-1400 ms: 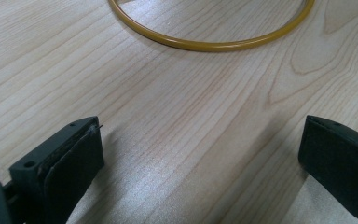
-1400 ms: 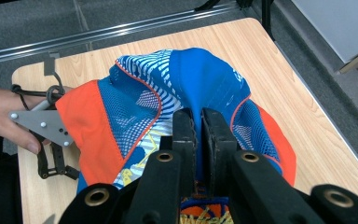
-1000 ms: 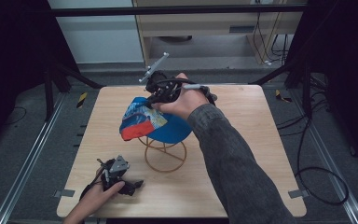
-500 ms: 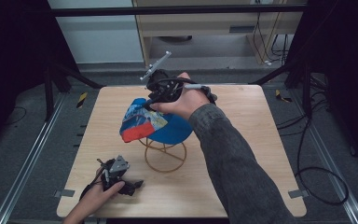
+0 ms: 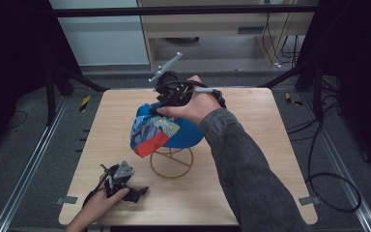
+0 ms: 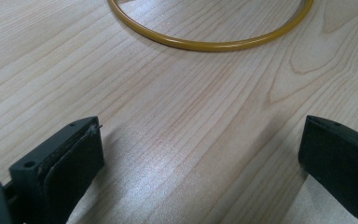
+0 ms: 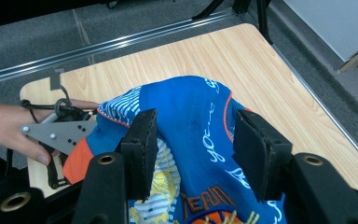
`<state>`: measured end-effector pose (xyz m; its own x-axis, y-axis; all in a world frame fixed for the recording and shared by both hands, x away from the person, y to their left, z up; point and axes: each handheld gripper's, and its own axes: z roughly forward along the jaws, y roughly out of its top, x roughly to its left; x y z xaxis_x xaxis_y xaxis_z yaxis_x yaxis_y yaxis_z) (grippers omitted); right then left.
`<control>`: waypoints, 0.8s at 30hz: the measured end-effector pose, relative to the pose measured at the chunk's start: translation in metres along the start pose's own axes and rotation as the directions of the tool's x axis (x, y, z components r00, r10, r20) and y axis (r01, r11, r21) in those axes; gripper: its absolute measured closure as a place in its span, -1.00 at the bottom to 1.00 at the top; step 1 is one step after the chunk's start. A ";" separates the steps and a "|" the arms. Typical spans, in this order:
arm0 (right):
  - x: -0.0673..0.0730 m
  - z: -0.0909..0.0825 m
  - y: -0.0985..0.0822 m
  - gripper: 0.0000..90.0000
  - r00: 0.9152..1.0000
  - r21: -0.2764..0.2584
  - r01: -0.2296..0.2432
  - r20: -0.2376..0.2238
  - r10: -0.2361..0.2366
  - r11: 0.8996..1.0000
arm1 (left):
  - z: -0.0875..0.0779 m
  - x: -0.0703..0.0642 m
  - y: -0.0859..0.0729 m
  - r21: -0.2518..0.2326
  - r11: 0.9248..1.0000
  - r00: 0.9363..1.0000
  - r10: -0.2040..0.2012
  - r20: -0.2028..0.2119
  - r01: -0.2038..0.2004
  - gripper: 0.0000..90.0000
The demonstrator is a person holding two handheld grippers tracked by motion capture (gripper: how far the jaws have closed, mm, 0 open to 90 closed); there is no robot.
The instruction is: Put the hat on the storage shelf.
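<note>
Right tongs (image 7: 193,140) parted over blue printed cloth (image 7: 191,126); left tongs (image 6: 200,163) spread wide above woodgrain table (image 6: 177,107).

I'm seeing a blue cap (image 5: 174,129) with white lettering, white-striped panels, an orange-red patch and orange trim. A mustard-yellow wire stand (image 5: 171,162) is sitting on the pale wood-grain worktop (image 5: 251,145). My tongs' jaws are showing black; the sleeve (image 5: 246,164) is looking grey.

Left gripper (image 5: 134,191) low, fingers (image 6: 70,163) wide apart; right gripper (image 5: 166,99) raised, fingers (image 7: 142,144) parted.
</note>
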<state>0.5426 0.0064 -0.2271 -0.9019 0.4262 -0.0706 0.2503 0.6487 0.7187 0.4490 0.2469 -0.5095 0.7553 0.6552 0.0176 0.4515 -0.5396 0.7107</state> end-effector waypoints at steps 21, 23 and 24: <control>0.000 -0.019 -0.014 0.07 1.000 -0.034 -0.019 0.019 0.020 0.999 | 0.000 0.000 0.000 0.001 1.000 1.000 0.001 0.000 -0.001 -1.00; 0.000 -0.021 -0.015 0.06 0.999 -0.037 -0.023 0.022 0.024 0.999 | 0.000 0.000 0.000 0.001 1.000 1.000 0.000 0.001 0.000 -1.00; 0.000 -0.024 -0.017 0.04 0.999 -0.047 -0.027 0.026 0.029 0.999 | 0.000 0.000 0.000 0.001 1.000 1.000 0.000 0.001 0.000 -1.00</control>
<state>0.5298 -0.0204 -0.2226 -0.8849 0.4609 -0.0680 0.2580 0.6063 0.7523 0.4490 0.2470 -0.5094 0.7557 0.6547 0.0173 0.4518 -0.5402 0.7100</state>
